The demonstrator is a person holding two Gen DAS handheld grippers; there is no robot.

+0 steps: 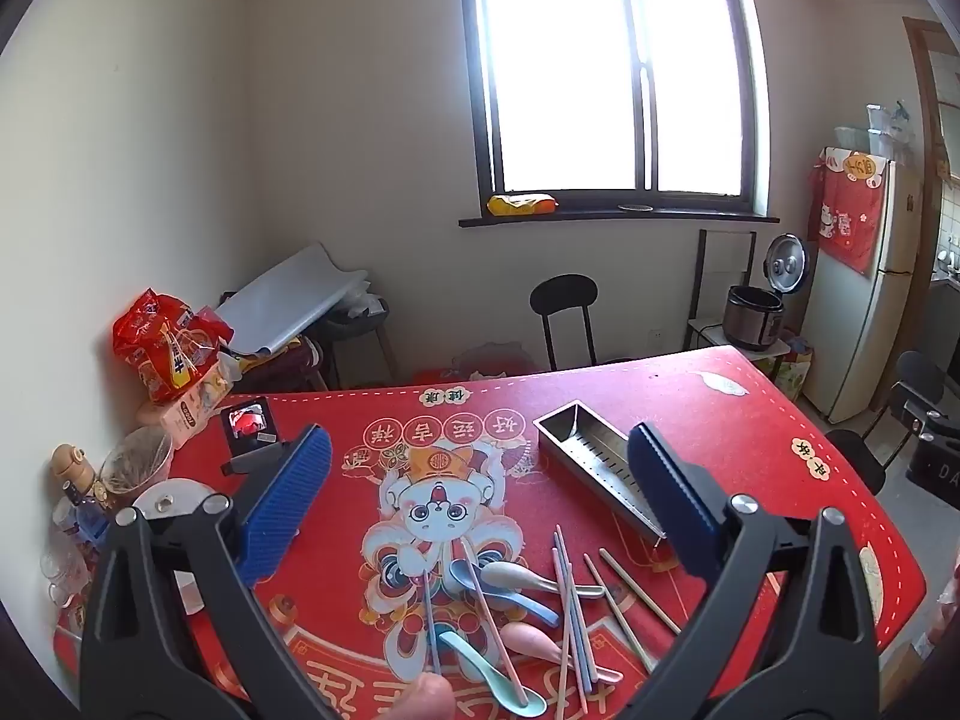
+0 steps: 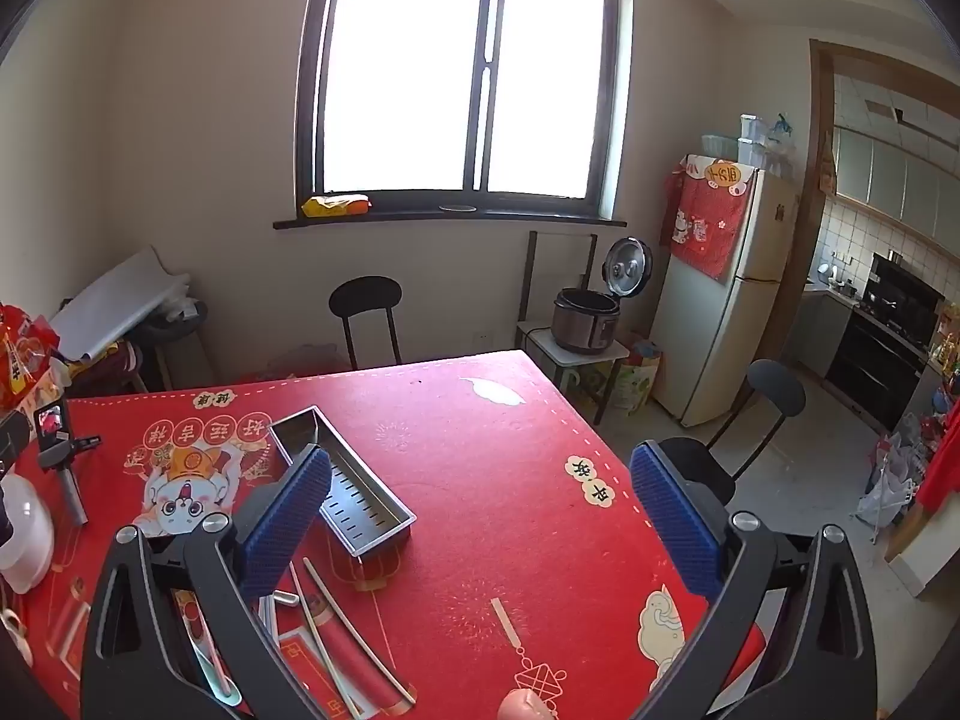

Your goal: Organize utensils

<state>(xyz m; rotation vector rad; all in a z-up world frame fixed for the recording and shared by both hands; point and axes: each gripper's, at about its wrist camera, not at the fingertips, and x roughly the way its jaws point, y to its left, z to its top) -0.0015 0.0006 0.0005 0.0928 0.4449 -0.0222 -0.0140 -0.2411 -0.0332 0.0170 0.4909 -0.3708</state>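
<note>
Several pastel spoons [image 1: 516, 579] and chopsticks [image 1: 573, 612] lie in a loose pile on the red printed table mat [image 1: 690, 396], near its front edge. Behind them to the right stands a long, empty steel utensil tray [image 1: 591, 459] with a slotted bottom. My left gripper [image 1: 480, 504] hovers open above the pile, nothing between its blue pads. My right gripper [image 2: 480, 516] is open too, over bare mat to the right of the steel tray [image 2: 354, 480]. A few chopsticks [image 2: 336, 630] show by its left finger; the rest of the pile is hidden.
At the table's left edge stand a small camera on a handle [image 1: 252, 432], a glass bowl [image 1: 135, 462], a red snack bag [image 1: 168, 342] and bottles. Black chairs [image 2: 762, 402] stand behind and right of the table. A rice cooker [image 2: 588, 318] and fridge [image 2: 732, 276] are further back.
</note>
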